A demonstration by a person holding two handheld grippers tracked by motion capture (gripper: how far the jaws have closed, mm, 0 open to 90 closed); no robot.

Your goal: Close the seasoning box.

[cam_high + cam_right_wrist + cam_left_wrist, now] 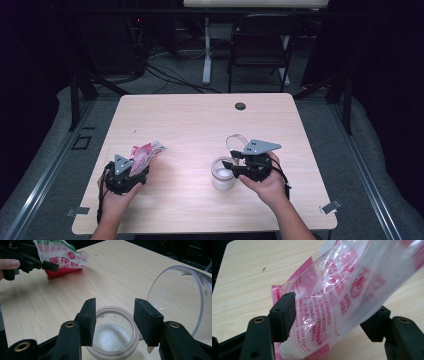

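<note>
The table (200, 120) carries everything near its front edge. Toward the front left corner, the left gripper (332, 320) clasps a pink-and-white plastic bag (342, 290), lifted and tilted. Toward the front right, the right gripper (115, 320) hovers with jaws parted over an open jar (112, 337) of white grains; its clear lid (180, 297) stands on edge just beside it.
</note>
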